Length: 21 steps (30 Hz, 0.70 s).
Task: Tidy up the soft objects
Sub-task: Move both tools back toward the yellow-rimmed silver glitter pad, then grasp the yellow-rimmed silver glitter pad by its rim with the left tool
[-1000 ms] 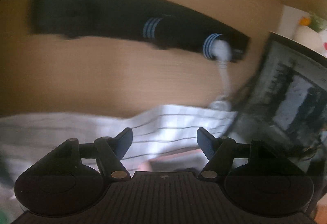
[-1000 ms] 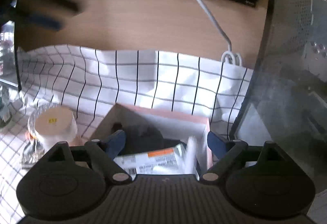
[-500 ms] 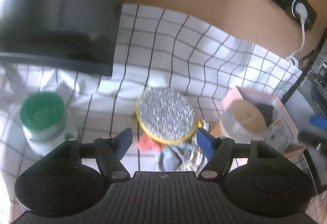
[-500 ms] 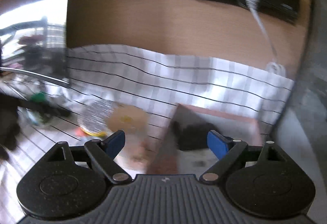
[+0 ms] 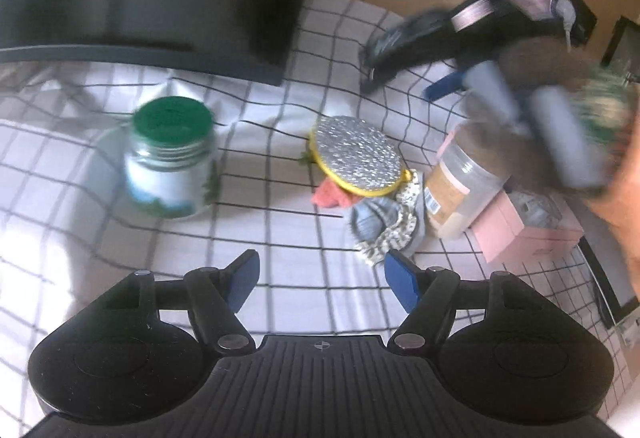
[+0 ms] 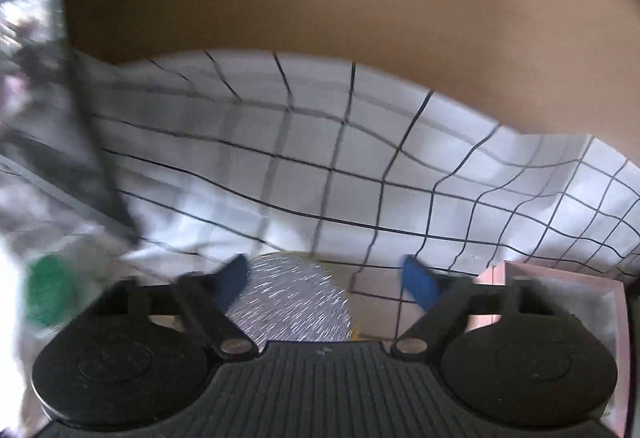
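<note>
Since the earlier frame the right gripper [image 6: 326, 280] has swung left, over the silver disc [image 5: 357, 160], and now shows blurred in the left wrist view. Left gripper [image 5: 322, 280] hovers over bare checked cloth [image 5: 280, 226] just in front of the disc; both sets of jaws are spread wide and hold nothing. One heap of soft fabrics [image 5: 380, 214] lies partly under the disc's near-right edge. Count: one green-lidded jar [image 5: 170, 162] well left of the disc, one clear canister [image 5: 460, 178] and one pink box [image 5: 520, 230] right.
</note>
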Each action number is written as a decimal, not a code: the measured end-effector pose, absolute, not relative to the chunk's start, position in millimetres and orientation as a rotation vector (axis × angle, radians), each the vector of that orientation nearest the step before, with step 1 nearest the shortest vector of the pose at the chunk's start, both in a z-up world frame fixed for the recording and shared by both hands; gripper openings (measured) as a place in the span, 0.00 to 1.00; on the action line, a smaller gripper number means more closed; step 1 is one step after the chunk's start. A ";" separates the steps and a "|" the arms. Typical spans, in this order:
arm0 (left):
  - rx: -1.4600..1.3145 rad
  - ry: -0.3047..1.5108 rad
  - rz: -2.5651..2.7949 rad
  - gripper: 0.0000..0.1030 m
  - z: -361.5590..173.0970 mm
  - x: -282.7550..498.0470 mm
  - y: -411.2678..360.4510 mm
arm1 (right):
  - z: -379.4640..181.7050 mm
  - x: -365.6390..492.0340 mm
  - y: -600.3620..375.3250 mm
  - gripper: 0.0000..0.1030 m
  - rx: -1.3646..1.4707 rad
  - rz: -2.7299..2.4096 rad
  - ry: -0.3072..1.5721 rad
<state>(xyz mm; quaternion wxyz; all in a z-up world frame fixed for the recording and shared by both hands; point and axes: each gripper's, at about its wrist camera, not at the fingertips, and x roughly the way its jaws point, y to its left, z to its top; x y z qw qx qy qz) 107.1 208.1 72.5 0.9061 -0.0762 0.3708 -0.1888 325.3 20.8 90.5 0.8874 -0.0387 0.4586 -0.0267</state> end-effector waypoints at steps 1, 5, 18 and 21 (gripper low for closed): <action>-0.165 0.762 -0.386 0.72 73.2 104.8 214.6 | 83.0 334.4 23.6 0.50 -0.092 -0.082 0.978; -0.207 0.775 -0.362 0.72 68.9 101.1 236.4 | 59.4 352.1 35.0 0.47 -0.153 -0.150 1.020; -0.233 0.806 -0.402 0.72 57.2 105.2 231.0 | 63.2 302.2 46.3 0.47 -0.024 0.087 1.085; -0.221 0.808 -0.414 0.72 57.0 106.0 223.1 | 65.3 281.4 50.7 0.47 0.001 0.180 1.086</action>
